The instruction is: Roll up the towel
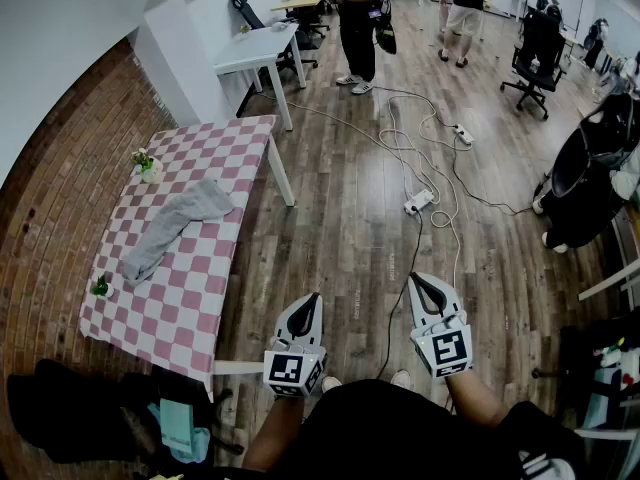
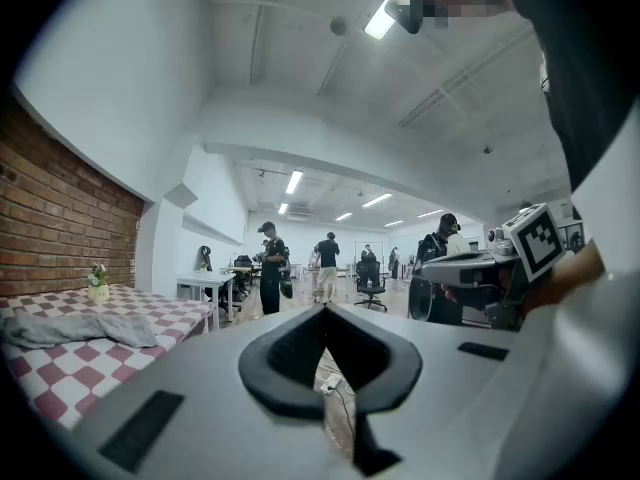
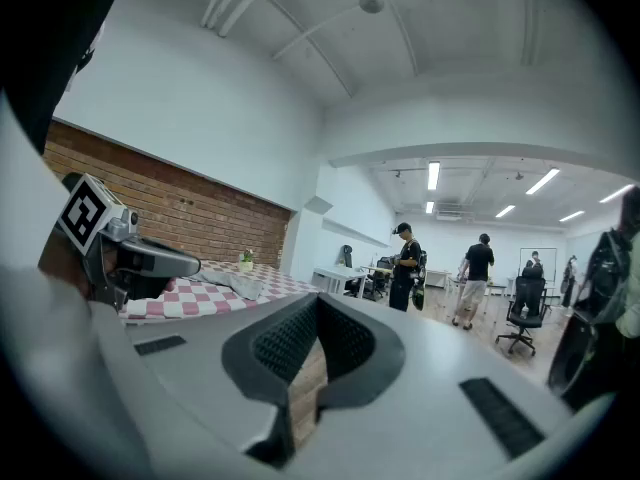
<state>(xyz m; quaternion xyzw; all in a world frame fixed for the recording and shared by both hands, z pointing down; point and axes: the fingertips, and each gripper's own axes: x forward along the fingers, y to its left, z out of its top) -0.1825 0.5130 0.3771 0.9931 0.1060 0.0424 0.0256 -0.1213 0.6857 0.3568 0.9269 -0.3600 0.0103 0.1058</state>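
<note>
The grey towel (image 1: 175, 226) lies unrolled and crumpled across the middle of the checkered table (image 1: 170, 320). The left gripper (image 1: 311, 299) and right gripper (image 1: 419, 281) hang over the wooden floor (image 1: 350, 218), well apart from the table's edge, jaws closed and empty.

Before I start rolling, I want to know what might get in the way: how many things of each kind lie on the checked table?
Grey towel: 1
Small plants: 2, the far plant and the near plant
Total on the checked table: 3
</note>
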